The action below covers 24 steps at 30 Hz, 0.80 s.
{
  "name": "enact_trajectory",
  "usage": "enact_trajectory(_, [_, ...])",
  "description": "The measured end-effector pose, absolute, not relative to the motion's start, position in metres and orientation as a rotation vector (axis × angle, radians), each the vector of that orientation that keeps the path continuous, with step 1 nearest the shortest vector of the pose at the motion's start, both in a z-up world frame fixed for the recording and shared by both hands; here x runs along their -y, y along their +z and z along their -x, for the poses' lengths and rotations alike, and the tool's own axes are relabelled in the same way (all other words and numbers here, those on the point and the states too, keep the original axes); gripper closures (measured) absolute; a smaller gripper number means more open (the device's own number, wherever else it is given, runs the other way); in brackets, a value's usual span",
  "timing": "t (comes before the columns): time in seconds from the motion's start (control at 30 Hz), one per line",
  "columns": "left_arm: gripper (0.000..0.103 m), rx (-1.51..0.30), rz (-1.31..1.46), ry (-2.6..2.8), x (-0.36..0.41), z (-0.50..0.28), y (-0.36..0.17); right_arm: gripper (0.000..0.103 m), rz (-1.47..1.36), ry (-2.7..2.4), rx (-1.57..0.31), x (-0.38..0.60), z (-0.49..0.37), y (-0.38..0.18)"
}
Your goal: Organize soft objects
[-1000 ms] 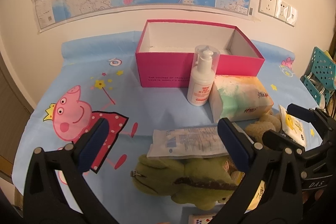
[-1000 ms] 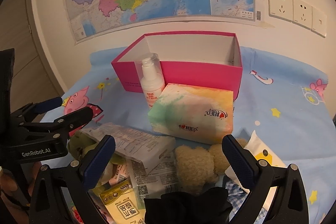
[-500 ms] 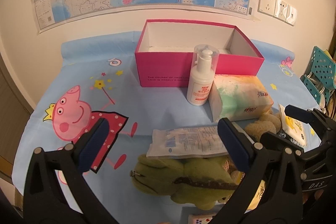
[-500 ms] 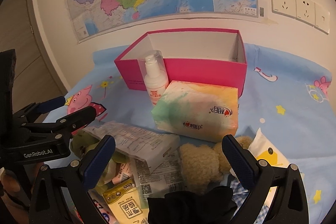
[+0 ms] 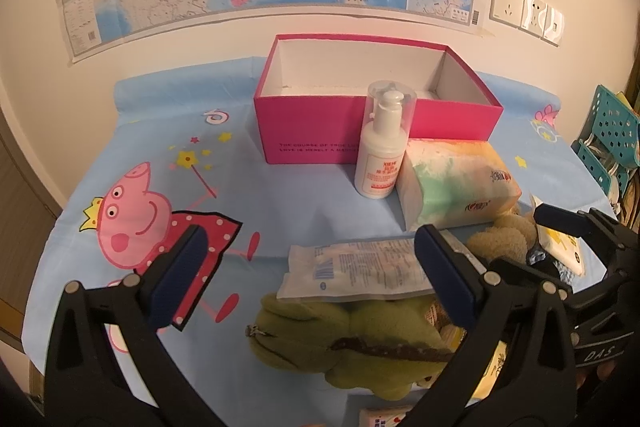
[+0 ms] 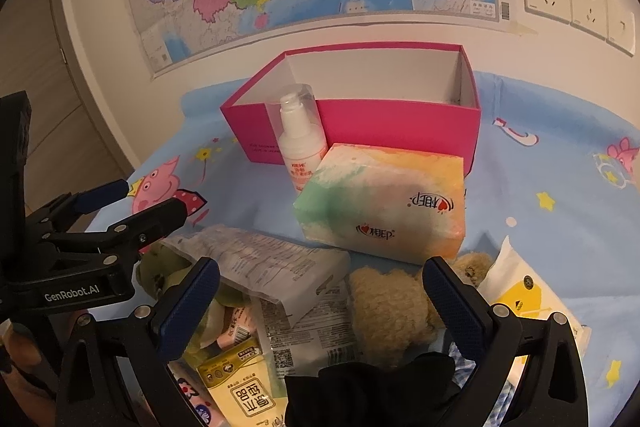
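Both grippers spread wide, holding nothing: left gripper, right gripper. Nearest, heaped on tabletop: 1 green plush w/ dark back stripe, 1 tan fuzzy bear, 1 clear printed packet atop plush. Behind: 1 pastel tissue pack, 1 white pump bottle. Farthest: 1 open pink box.

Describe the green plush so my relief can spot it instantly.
Start at the pink box by the wall and come toward the near edge of the blue cloth. The green plush lies there, partly under a clear printed packet. It is olive, unlike the tan teddy nearby.
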State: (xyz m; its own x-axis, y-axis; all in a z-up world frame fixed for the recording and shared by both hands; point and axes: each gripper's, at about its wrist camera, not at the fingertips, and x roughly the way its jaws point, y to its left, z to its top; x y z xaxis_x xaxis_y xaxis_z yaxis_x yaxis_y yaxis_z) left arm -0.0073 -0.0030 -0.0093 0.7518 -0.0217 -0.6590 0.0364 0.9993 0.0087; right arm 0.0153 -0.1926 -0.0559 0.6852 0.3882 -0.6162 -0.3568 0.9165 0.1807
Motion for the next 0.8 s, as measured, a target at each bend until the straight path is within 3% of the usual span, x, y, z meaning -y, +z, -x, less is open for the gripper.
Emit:
enact_trajectory(0.43, [0.000, -0.797, 0.060, -0.123, -0.038, -0.003, -0.025, 0.002, -0.054, 0.534, -0.796, 0.174, -0.027, -0.070])
enact_trajectory(0.53, [0.004, -0.837, 0.093, -0.161, -0.046, -0.009, -0.033, 0.009, -0.083, 0.558, -0.824, 0.174, -0.036, -0.072])
enact_trajectory(0.6, [0.013, -0.862, 0.110, -0.189, -0.048, -0.012, -0.039, 0.014, -0.111, 0.570, -0.853, 0.176, -0.044, -0.074])
enact_trajectory(0.8, [0.016, -0.955, 0.153, -0.330, -0.045, -0.021, -0.055, 0.021, -0.198, 0.602, -0.923, 0.180, -0.059, -0.081])
